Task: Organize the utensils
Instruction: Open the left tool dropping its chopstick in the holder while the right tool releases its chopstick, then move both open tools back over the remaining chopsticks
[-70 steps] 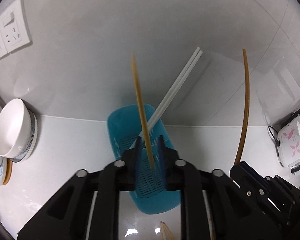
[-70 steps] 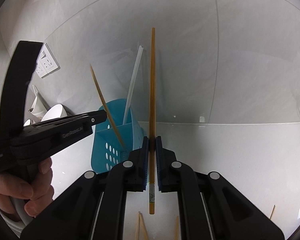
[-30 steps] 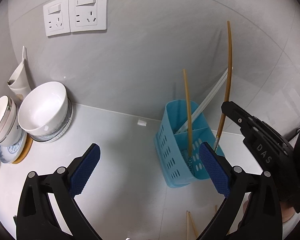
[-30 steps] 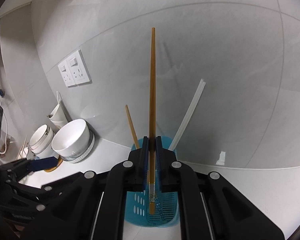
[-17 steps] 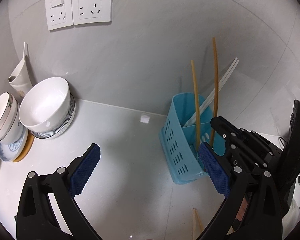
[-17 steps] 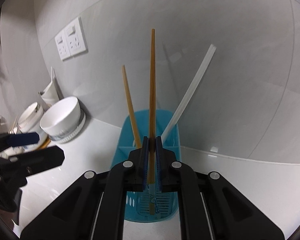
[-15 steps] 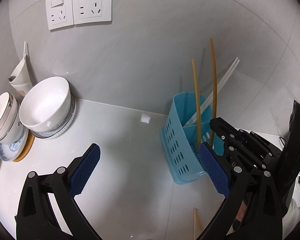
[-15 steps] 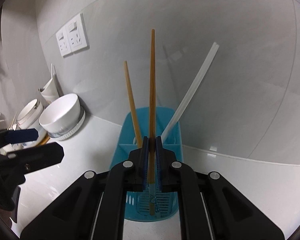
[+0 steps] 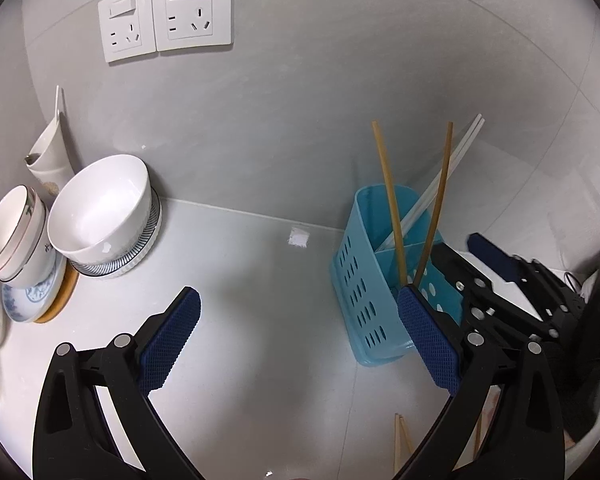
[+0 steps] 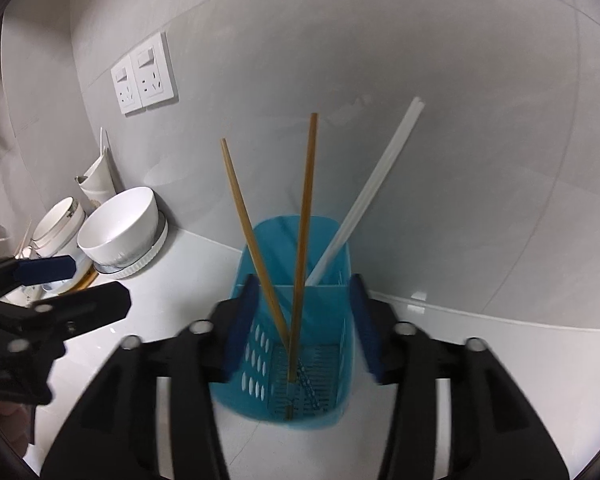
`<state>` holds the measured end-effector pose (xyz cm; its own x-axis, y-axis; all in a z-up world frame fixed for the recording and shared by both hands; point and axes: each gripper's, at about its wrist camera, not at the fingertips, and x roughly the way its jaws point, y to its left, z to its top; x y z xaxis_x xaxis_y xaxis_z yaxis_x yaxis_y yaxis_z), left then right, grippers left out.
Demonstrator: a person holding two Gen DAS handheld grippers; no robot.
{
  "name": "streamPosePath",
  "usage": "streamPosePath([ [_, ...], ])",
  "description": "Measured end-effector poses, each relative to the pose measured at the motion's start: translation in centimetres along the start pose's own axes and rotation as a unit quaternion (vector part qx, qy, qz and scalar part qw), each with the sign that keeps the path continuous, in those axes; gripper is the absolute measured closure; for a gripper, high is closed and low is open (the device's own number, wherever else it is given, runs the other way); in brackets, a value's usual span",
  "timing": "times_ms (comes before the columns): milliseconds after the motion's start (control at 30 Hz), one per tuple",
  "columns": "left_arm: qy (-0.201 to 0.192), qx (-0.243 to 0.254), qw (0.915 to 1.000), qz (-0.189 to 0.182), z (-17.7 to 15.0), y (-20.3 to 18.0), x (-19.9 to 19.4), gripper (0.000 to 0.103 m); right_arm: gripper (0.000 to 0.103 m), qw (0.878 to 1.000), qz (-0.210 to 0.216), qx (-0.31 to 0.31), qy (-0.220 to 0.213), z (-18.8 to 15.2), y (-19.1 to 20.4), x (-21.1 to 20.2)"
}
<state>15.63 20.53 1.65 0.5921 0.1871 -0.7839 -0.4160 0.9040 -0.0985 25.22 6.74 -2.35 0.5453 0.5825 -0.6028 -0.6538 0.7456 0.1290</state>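
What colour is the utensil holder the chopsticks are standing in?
The utensil holder is light blue plastic with perforated walls, clearest in the right wrist view.

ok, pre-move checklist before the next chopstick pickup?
1. Right gripper open, jaws spread either side of the caddy: ok.
2. Released chopstick standing in the blue caddy, front compartment: ok.
3. Other wooden chopstick in the same compartment, crossing the first low down: ok.
4. White chopsticks in the rear compartment, leaning right: ok.
5. Left gripper open and empty: ok.
6. More chopsticks on the counter: only tips show, so count cannot tell.
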Motion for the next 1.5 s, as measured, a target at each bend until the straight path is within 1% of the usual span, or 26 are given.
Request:
streamPosePath([
  [133, -0.002, 0.003, 1.0, -0.003, -0.2, -0.4, -0.4, 0.006, 0.035, 1.0, 0.001, 0.007, 0.005, -0.1, -0.5, -1.7],
  [167, -0.001, 0.006, 1.0, -0.001, -0.3, -0.6, -0.5, 0.006, 0.033, 1.0, -0.002, 0.009, 0.006, -0.2, -0.7, -2.2],
  [300, -0.004, 0.007, 1.0, -0.004, -0.7, -1.1, -1.0, 0.006, 0.019, 0.999, -0.023, 0.026, 0.008, -0.6, -1.7, -4.0],
  [500, -0.003, 0.005, 1.0, -0.006, -1.6, -1.8, -1.8, 0.006, 0.01, 0.998, -0.05, 0.048, 0.007, -1.6, -3.5, -6.8],
  [567, -0.001, 0.004, 0.9999, -0.01, -2.0, -2.0, -2.0, 0.006, 0.008, 0.997, -0.054, 0.052, 0.01, -2.1, -4.0, -7.7],
  [767, 0.006, 0.011, 0.9997, -0.022, -3.8, -3.2, -2.7, 0.006, 0.008, 0.995, -0.041, 0.076, 0.04, -4.4, -5.0, -9.9],
  [967, 0.019, 0.022, 0.9991, -0.031, -6.2, -4.2, -3.4, 0.006, 0.008, 0.993, -0.061, 0.089, 0.049, -6.8, -5.1, -11.8],
  [1200, 0.051, 0.031, 0.9974, -0.04, -9.4, -5.3, -3.4, 0.006, 0.008, 0.989, -0.084, 0.105, 0.064, -9.7, -5.7, -13.4],
  [1300, 0.065, 0.035, 0.9964, -0.042, -10.8, -5.8, -3.2, 0.006, 0.008, 0.986, -0.086, 0.117, 0.081, -11.0, -6.2, -13.9],
  [1500, 0.093, 0.039, 0.994, -0.042, -13.6, -6.6, -2.5, 0.006, 0.008, 0.981, -0.105, 0.119, 0.11, -13.6, -6.6, -14.7],
])
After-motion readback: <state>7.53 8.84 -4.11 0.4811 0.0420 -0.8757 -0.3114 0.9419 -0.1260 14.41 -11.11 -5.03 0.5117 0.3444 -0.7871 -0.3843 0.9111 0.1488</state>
